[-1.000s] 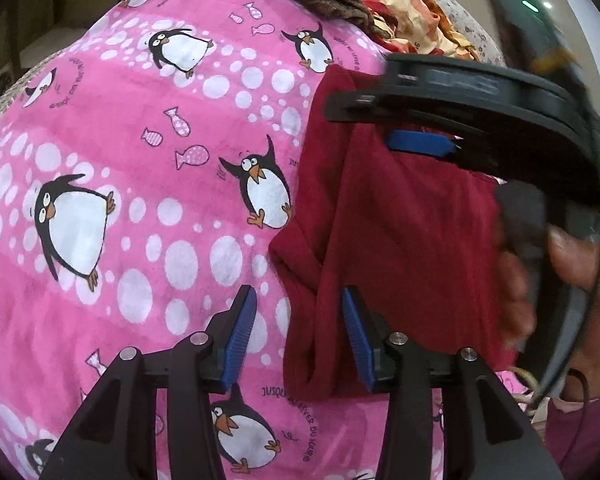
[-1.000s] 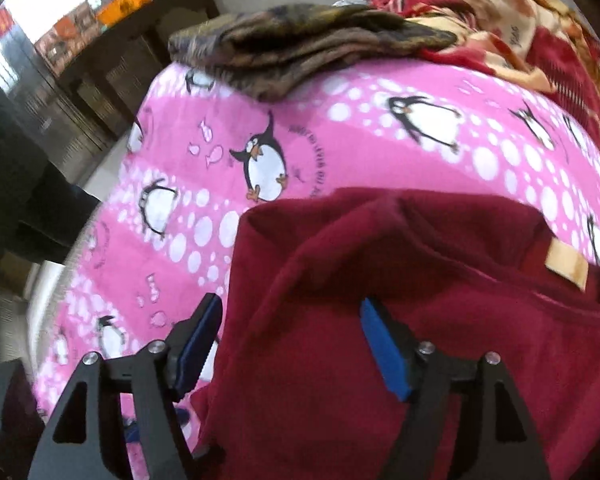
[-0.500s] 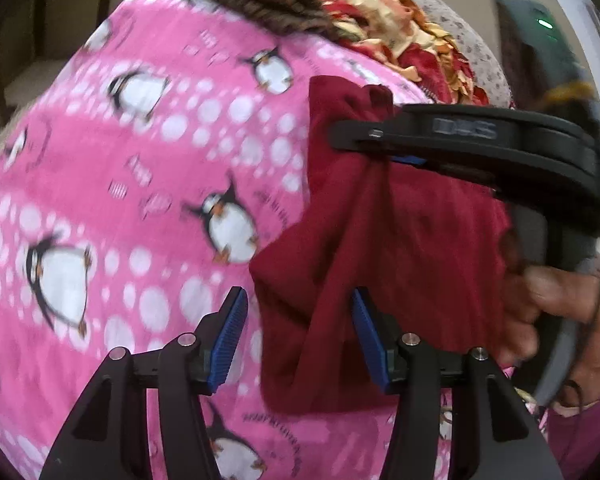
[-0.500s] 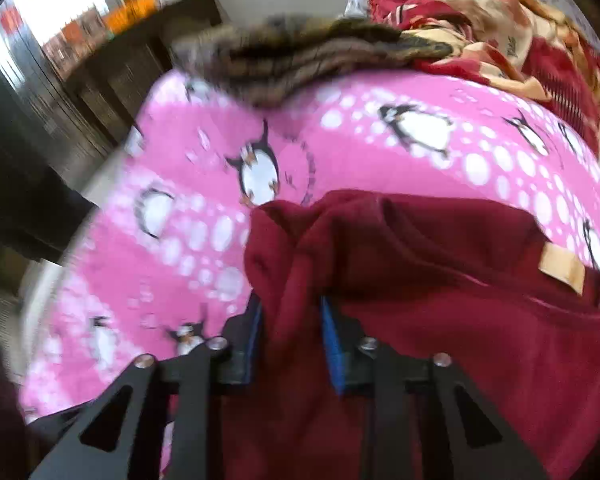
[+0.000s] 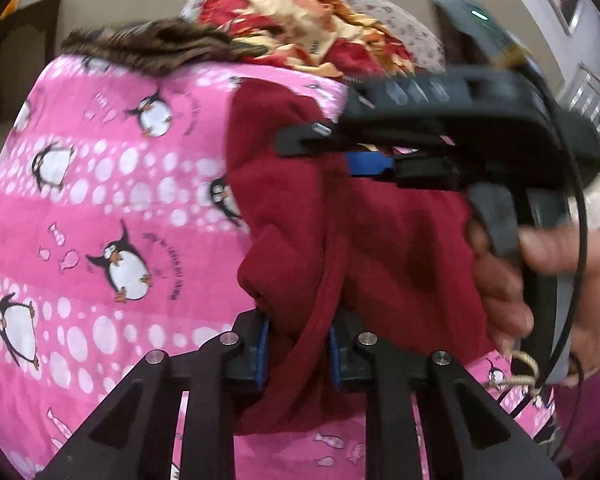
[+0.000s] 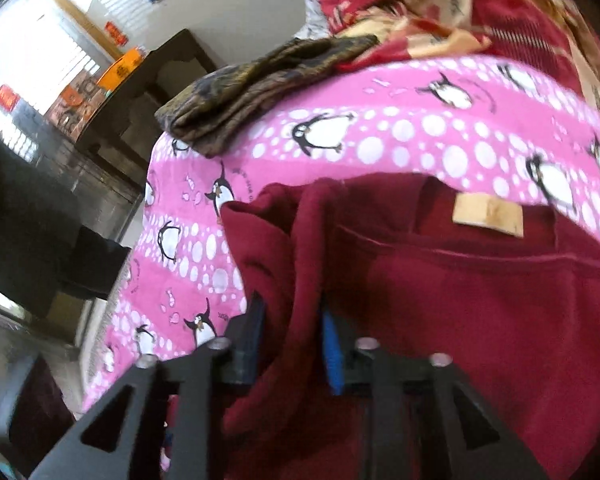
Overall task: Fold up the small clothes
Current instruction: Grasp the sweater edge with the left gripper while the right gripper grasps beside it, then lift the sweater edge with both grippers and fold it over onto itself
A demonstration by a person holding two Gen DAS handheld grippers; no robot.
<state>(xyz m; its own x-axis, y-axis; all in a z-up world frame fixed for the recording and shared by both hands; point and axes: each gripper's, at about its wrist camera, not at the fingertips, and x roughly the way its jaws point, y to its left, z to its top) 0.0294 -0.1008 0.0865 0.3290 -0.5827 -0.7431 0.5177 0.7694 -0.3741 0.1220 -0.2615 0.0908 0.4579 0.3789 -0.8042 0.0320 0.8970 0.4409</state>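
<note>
- The maroon garment (image 5: 384, 240) lies bunched on the pink penguin sheet (image 5: 100, 200) of the bed, one edge lifted; a tan label (image 6: 487, 214) shows at 1 o'clock in the right wrist view.
- Left gripper (image 5: 298, 346) and right gripper (image 6: 290, 336) each have jaws clenched on a fold of it.
- Step in hand, seemingly: gripping an edge to fold over. Next calls for carrying both grips across evenly.
- A brown cloth (image 6: 260, 80) lies at 11 o'clock.

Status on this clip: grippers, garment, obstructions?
Left gripper and right gripper shut on maroon garment. Edge bunched, lifted off penguin sheet. Nothing in the way.
</note>
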